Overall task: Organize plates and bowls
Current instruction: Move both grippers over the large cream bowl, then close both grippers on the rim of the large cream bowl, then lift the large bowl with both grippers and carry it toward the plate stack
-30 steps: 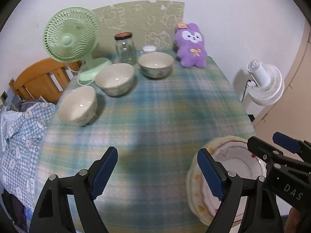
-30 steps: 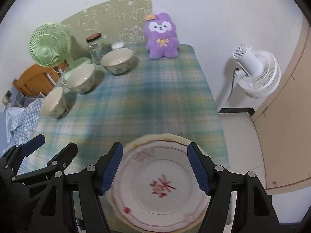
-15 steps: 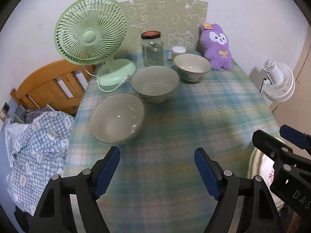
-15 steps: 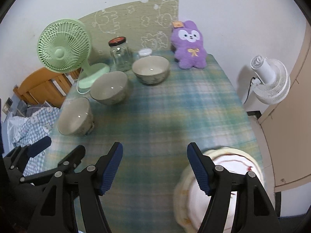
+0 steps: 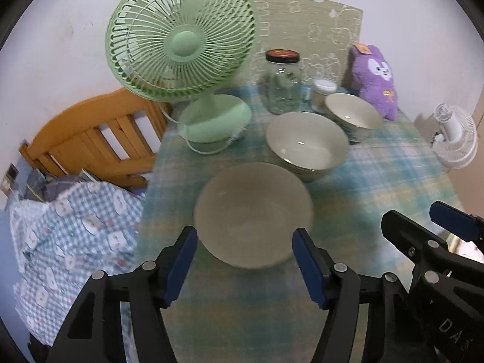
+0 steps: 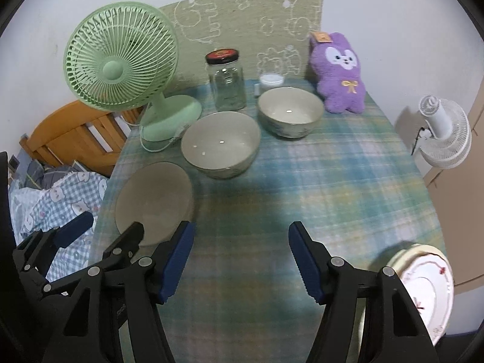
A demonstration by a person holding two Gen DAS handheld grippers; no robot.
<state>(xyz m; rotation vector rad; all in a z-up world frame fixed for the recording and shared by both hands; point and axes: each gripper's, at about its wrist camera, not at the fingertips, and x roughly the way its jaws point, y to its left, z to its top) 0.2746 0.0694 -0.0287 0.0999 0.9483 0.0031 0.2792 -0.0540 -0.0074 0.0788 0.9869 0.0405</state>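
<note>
Three cream bowls stand in a diagonal row on the plaid tablecloth: a near bowl (image 5: 252, 213) (image 6: 154, 201), a middle bowl (image 5: 307, 145) (image 6: 220, 143) and a far bowl (image 5: 352, 116) (image 6: 290, 112). My left gripper (image 5: 245, 263) is open, its blue pads just short of the near bowl on either side. It also shows in the right wrist view (image 6: 99, 236). My right gripper (image 6: 239, 260) is open and empty over bare cloth. It also shows in the left wrist view (image 5: 423, 224). Stacked floral plates (image 6: 423, 287) sit at the near right table corner.
A green desk fan (image 6: 121, 63), a glass jar with a dark lid (image 6: 227, 81), a small white-lidded pot (image 6: 271, 80) and a purple plush rabbit (image 6: 338, 72) stand along the back. A wooden bedframe (image 5: 90, 139) and checked bedding (image 5: 69, 236) lie left. A white fan (image 6: 444, 133) stands right.
Both grippers have swung left and forward. The left one has closed in on the near bowl. The plates have slid to the right edge of the right wrist view.
</note>
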